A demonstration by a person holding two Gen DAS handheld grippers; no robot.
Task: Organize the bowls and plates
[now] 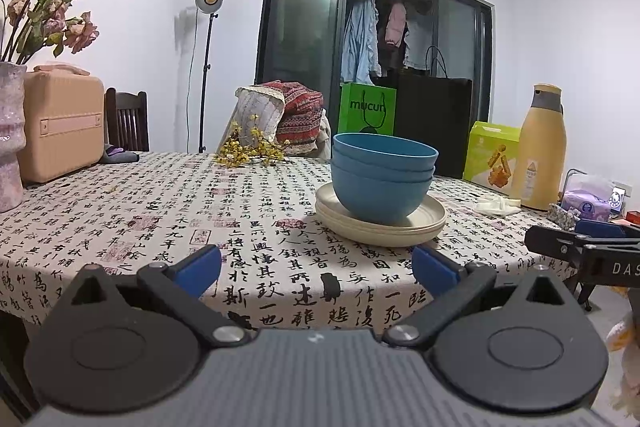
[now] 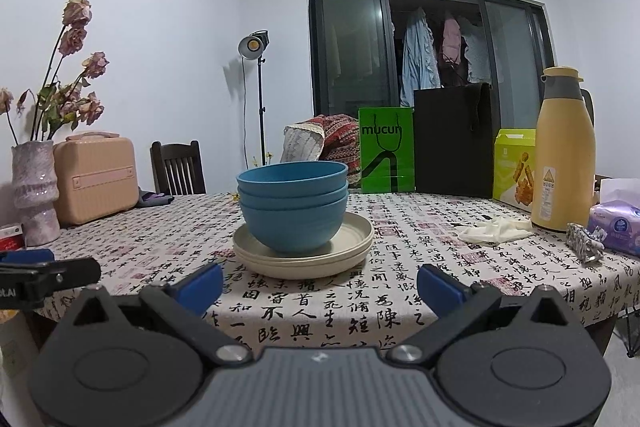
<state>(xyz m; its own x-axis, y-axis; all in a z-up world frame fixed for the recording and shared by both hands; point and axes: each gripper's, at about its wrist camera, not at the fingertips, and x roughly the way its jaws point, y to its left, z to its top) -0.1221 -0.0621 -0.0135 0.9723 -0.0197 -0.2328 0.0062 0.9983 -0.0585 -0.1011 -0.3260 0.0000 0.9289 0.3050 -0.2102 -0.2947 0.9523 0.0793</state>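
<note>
Looking light, matte, rigid: blue bowls [image 2: 292,211] nested on cream plates [image 2: 304,259]. Grip by rims. Left gripper [image 1: 316,267] and right gripper [image 2: 320,285] jaws spread, empty.

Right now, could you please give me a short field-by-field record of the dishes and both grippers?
bowls: three blue bowls nested, upright
plates: cream plates stacked beneath the bowls
surface: table with calligraphy cloth
left gripper: open, empty, short of the stack
right gripper: open, empty, short of the stack
nearby: yellow thermos, apart from the stack
</note>
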